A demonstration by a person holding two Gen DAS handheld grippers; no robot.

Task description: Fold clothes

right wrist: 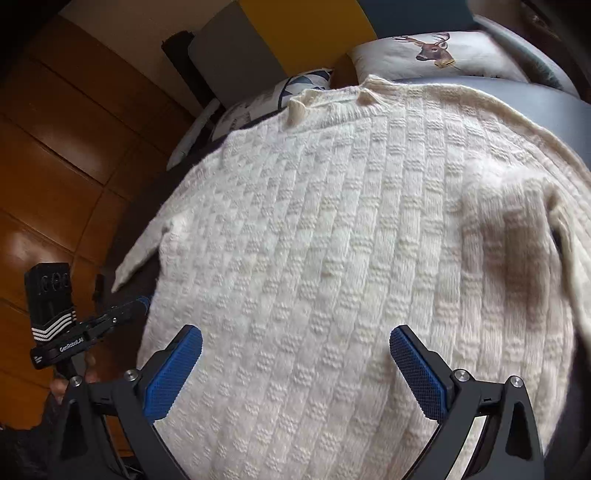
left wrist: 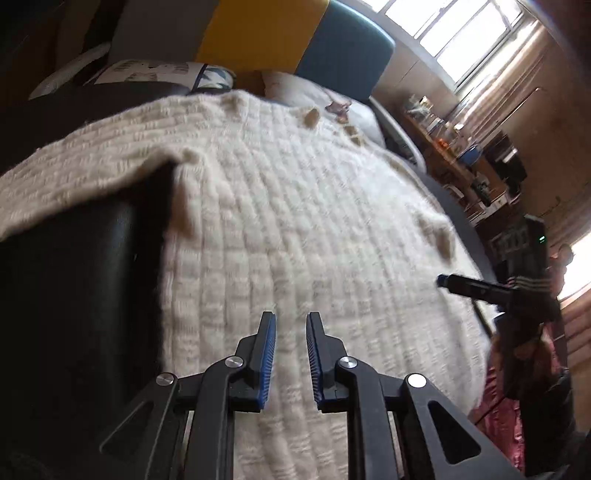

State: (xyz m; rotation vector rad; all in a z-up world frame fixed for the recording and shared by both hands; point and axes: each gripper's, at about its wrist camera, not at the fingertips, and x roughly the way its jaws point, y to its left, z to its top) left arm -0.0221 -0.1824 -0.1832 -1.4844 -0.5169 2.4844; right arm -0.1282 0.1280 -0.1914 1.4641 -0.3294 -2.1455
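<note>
A cream knitted sweater point(right wrist: 332, 240) lies spread flat on a dark bed, collar point(right wrist: 332, 98) toward the pillows. It also fills the left wrist view point(left wrist: 295, 221), with one sleeve point(left wrist: 74, 181) stretched to the left. My left gripper point(left wrist: 290, 325) hovers just above the sweater's lower part, its jaws a narrow gap apart with nothing between them. My right gripper point(right wrist: 295, 343) is wide open and empty over the sweater's hem. The right gripper shows at the right edge of the left wrist view point(left wrist: 443, 280), and the left one at the left edge of the right wrist view point(right wrist: 142, 304).
Pillows point(right wrist: 432, 55) and a grey, yellow and blue headboard point(left wrist: 258, 33) lie beyond the sweater. A cluttered shelf point(left wrist: 454, 155) and a window point(left wrist: 461, 33) stand to the right. Wooden floor point(right wrist: 55, 166) lies left of the bed point(left wrist: 81, 295).
</note>
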